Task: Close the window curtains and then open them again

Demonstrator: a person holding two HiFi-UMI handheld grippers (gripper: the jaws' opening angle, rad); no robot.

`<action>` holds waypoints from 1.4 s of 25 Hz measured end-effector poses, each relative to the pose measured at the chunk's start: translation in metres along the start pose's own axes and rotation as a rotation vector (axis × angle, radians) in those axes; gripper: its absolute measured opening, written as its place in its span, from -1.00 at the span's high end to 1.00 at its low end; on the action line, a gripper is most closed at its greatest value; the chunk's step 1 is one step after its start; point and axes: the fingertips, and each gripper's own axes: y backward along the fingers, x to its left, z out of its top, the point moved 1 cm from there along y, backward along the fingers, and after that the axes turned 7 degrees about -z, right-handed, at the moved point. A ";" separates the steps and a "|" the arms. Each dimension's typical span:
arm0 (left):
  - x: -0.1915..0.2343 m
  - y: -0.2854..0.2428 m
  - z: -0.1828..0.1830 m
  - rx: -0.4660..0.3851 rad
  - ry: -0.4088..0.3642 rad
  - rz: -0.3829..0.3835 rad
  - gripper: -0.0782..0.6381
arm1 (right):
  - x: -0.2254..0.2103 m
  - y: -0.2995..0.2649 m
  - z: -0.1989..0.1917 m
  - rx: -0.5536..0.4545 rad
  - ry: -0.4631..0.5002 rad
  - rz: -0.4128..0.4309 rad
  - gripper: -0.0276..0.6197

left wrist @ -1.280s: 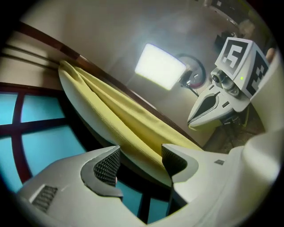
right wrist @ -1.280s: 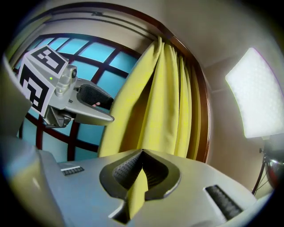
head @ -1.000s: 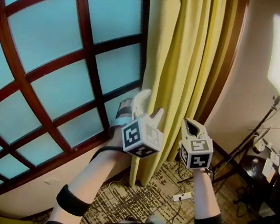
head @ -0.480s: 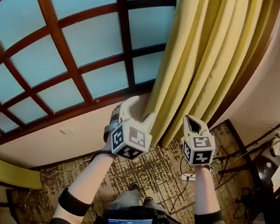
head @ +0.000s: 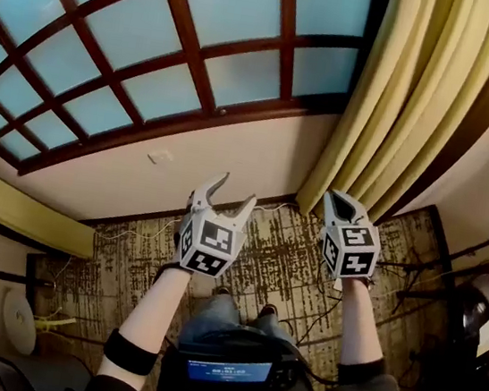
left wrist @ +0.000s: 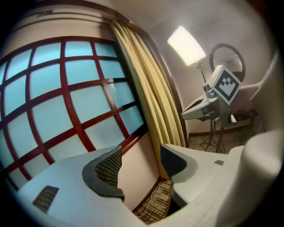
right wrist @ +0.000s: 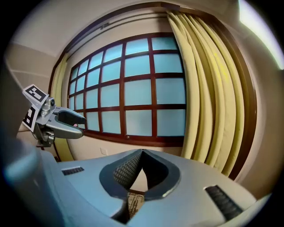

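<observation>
**A:** Checking the left gripper [head: 234,193]: spread wide, gripping nothing, just wall and patterned carpet [head: 281,258] beyond the pads.

**B:** Yep. Same read from the left gripper view. And over on the right gripper [head: 340,205]: clamped tight, empty too. Aimed towards the window [head: 158,42].

**A:** Where's the yellow curtain [head: 403,95] though?

**B:** Bunched up along the right side of the frame, hanging down to the floor, apart from both grippers. Second curtain panel [head: 18,203] gathered at the far left edge. Blue panes uncovered in between.
</observation>
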 end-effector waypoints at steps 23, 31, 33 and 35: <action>0.161 0.245 -0.253 0.001 0.498 0.195 0.78 | 0.306 -0.001 -0.045 0.105 0.023 0.176 0.90; 0.198 0.299 -0.306 0.003 0.557 0.237 0.78 | 0.389 -0.014 -0.048 0.123 0.047 0.238 0.90; 0.201 0.307 -0.312 0.002 0.565 0.251 0.78 | 0.396 -0.017 -0.045 0.127 0.046 0.252 0.90; 0.202 0.312 -0.316 0.003 0.568 0.261 0.78 | 0.402 -0.019 -0.043 0.126 0.056 0.257 0.90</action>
